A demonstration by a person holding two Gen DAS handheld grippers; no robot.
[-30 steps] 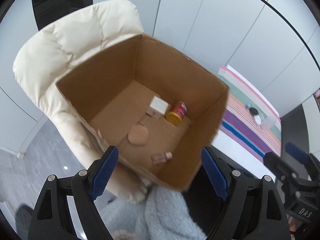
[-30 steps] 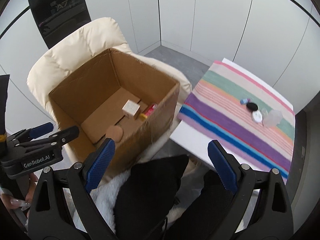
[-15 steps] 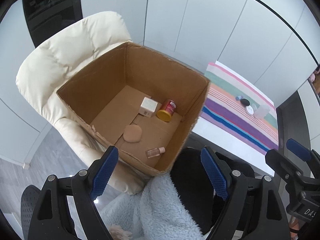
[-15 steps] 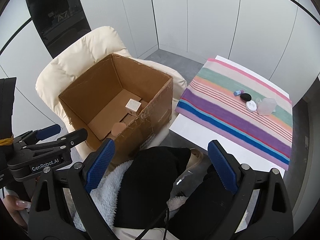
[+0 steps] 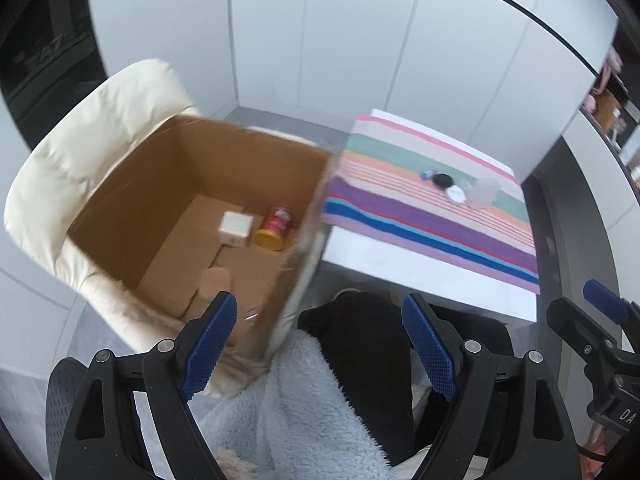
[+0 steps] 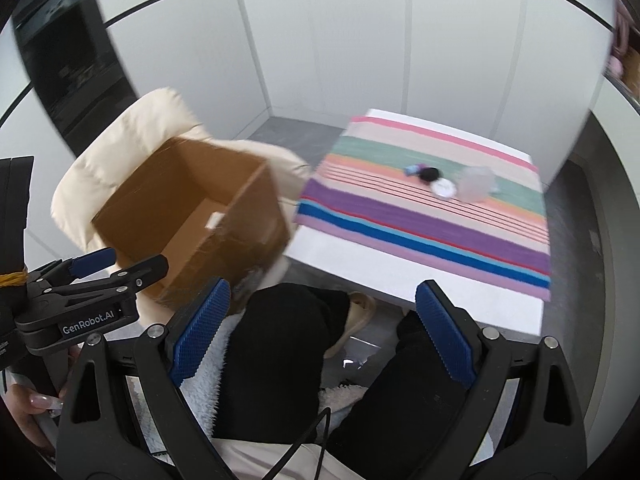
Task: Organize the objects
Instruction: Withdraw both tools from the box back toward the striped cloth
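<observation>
Both grippers have swung away from the cardboard box (image 5: pixel 208 216), which now sits left of centre instead of filling the left view. The left gripper (image 5: pixel 316 344) and right gripper (image 6: pixel 320 332) gape apart, empty. The striped cloth (image 6: pixel 432 216) with its small items has slid toward mid-frame.
</observation>
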